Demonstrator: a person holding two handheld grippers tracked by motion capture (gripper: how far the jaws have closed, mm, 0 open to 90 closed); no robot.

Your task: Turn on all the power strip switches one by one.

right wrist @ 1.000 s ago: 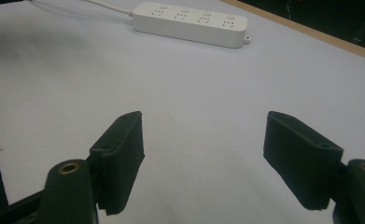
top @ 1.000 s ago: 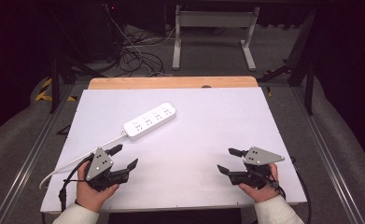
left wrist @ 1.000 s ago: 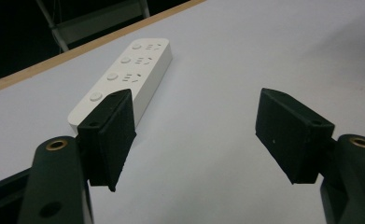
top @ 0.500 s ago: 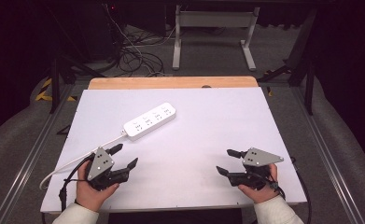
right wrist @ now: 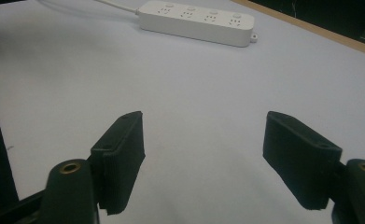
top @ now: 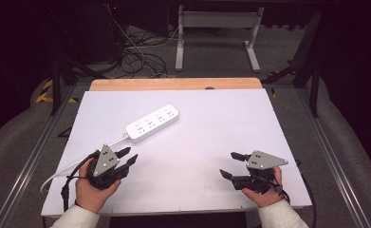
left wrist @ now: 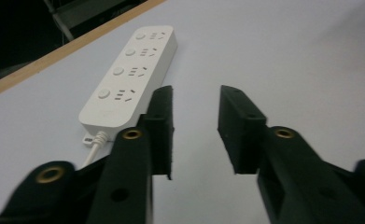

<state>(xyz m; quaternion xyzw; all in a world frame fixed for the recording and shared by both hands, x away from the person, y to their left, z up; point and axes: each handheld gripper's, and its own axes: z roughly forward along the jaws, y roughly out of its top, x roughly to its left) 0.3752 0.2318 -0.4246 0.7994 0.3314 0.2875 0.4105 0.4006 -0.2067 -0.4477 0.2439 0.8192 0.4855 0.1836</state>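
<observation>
White power strip (top: 153, 123) is seen lying flat on the pale desk (top: 211, 118), left of centre in the high view, its cord trailing toward the lower left. Just below it, the left hand-held gripper (top: 128, 156) is held with jaws just narrowed, empty. At lower right, the right hand-held gripper (top: 232, 165) is held spread, empty.

Even overhead light falls on the white tabletop (top: 211, 123) while the surrounding floor sinks into near darkness, shadows beneath the hands staying faint and glare absent, as both gripper views turn soft and grainy, the near black tongs blurred and the power strip (left wrist: 129, 77) only moderately sharp.
</observation>
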